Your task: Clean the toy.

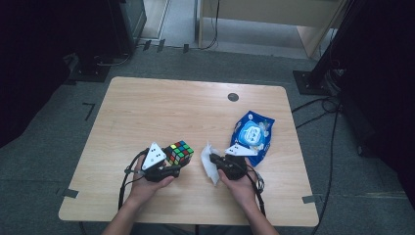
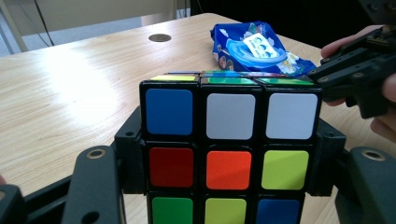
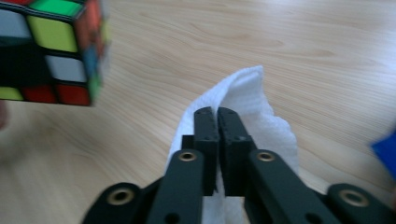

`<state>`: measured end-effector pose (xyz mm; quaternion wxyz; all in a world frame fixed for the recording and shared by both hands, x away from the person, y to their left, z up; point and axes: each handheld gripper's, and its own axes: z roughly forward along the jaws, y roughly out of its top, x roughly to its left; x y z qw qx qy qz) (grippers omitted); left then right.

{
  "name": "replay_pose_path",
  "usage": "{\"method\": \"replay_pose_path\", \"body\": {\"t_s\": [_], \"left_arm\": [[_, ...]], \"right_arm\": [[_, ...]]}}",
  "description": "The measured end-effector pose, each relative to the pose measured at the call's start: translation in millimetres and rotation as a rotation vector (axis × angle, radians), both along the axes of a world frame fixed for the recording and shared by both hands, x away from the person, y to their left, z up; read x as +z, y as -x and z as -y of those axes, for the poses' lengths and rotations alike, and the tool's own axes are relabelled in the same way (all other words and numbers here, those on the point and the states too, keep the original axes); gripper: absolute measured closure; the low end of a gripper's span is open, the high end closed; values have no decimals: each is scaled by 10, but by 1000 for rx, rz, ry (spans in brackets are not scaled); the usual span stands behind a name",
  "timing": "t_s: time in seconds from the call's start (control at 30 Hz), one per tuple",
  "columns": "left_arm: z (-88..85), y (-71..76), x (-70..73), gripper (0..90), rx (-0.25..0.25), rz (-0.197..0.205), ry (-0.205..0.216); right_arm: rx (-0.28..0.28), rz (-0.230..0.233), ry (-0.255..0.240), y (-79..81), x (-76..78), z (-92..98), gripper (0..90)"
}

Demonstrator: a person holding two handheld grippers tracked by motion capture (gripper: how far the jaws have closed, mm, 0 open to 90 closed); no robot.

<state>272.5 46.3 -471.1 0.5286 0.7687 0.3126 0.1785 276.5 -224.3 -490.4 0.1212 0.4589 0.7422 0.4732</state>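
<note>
A scrambled colour cube (image 1: pixel 180 152) (image 2: pixel 229 158) is held just above the wooden table (image 1: pixel 161 107), with my left gripper (image 1: pixel 174 162) (image 2: pixel 229 179) shut on its two sides. In the left gripper view its near face has blue, white, red, orange, yellow and green tiles. To its right, my right gripper (image 1: pixel 211 159) (image 3: pixel 217 114) is shut on a crumpled white wipe (image 1: pixel 211 172) (image 3: pixel 247 88) that lies on the table. The cube (image 3: pixel 51 46) sits at the upper left of the right gripper view. The right gripper (image 2: pixel 355 79) also appears at the right edge of the left gripper view.
A blue pack of wipes (image 1: pixel 253 133) (image 2: pixel 254 46) lies on the table just beyond the right hand. A round dark grommet (image 1: pixel 233 97) (image 2: pixel 159 38) is set into the tabletop near its far edge. Cables and stands surround the table on the floor.
</note>
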Motion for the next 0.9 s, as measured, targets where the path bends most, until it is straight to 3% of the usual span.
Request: {"method": "replay_pose_path", "body": {"t_s": [0.07,0.13,0.23,0.3,0.33,0.47,0.53,0.6,0.63,0.8,0.9], "left_arm": [[-5,-2,1,340,2,1,-2],[-17,-5,6,340,6,-1,0],[-53,-21,13,341,17,-5,9],[-70,-35,8,340,21,-15,15],[-74,-38,8,340,24,-15,16],[-83,-31,16,340,22,-14,19],[-82,-26,11,340,17,-13,16],[-84,-21,2,341,20,-14,16],[-86,-22,1,340,21,-14,16],[-83,-28,-11,340,21,-21,14],[-63,-23,-13,340,19,-19,13]], "right_arm": [[23,3,-6,-1,0,-42,723],[18,37,3,-7,10,-29,602],[74,102,-45,-74,58,56,473],[132,128,-12,-167,107,50,360],[175,110,16,-246,120,14,307],[230,118,102,-404,65,-137,271],[265,90,146,-460,-8,-207,263],[296,42,233,-476,-106,-263,272],[311,32,249,-476,-130,-256,277],[314,-30,264,-473,-225,-147,277],[319,-35,254,-451,-252,-86,285]]}}
